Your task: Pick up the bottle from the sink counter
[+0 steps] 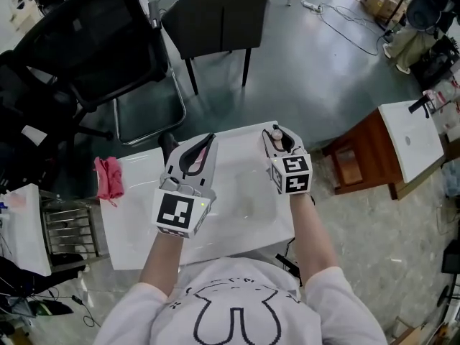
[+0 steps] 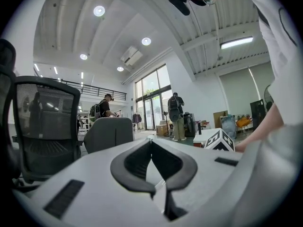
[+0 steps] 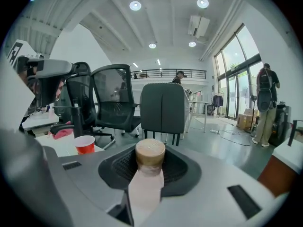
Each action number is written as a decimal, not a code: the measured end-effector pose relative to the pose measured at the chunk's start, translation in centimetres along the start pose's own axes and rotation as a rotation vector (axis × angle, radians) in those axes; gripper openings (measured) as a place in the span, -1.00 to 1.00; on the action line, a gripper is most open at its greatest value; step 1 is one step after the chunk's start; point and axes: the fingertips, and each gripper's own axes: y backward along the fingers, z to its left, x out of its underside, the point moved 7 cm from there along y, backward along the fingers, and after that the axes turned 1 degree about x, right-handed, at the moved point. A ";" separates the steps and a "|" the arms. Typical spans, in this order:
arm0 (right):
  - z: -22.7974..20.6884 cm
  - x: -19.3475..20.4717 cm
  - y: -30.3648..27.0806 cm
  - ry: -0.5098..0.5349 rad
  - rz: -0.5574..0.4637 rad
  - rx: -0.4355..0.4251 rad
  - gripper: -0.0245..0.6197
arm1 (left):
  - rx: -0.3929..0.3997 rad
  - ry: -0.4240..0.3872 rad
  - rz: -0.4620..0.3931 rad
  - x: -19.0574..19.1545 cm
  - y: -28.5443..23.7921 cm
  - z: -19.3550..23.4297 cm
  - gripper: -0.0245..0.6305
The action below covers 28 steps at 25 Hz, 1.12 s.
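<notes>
Your right claw [image 1: 277, 136] pinches the pink bottle [image 3: 146, 186] at far-right corner of white sink worktop [image 1: 136, 221]. L claw [image 1: 210, 141] pressed together, empty. Pink cloth [image 1: 109, 177] on worktop's left edge; grey chair [image 1: 215, 16] beyond, on grey-green floor [image 1: 309, 70].

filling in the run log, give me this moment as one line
phase: grasp | right gripper: shut on bottle | left gripper: shut, empty | bottle off sink counter: cannot tell

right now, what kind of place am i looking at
Likely an open-plan office or lab used as a test space, not a real bathroom: a white sink counter stands free on a polished floor, office chairs stand beyond it, and tall glass doors front a high-ceilinged hall.
</notes>
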 end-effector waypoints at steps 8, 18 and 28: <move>1.4 -1.6 3.5 0.030 -0.034 0.021 -0.49 | 0.014 0.000 -0.047 -1.5 2.2 -1.0 -0.90; 4.4 -4.2 8.1 0.064 -0.084 0.062 -0.49 | 0.046 -0.009 -0.092 -3.1 5.8 -1.4 -0.90; 8.4 -6.1 13.3 0.076 -0.147 0.143 -0.50 | 0.084 -0.020 -0.148 -4.3 10.6 -1.0 -0.90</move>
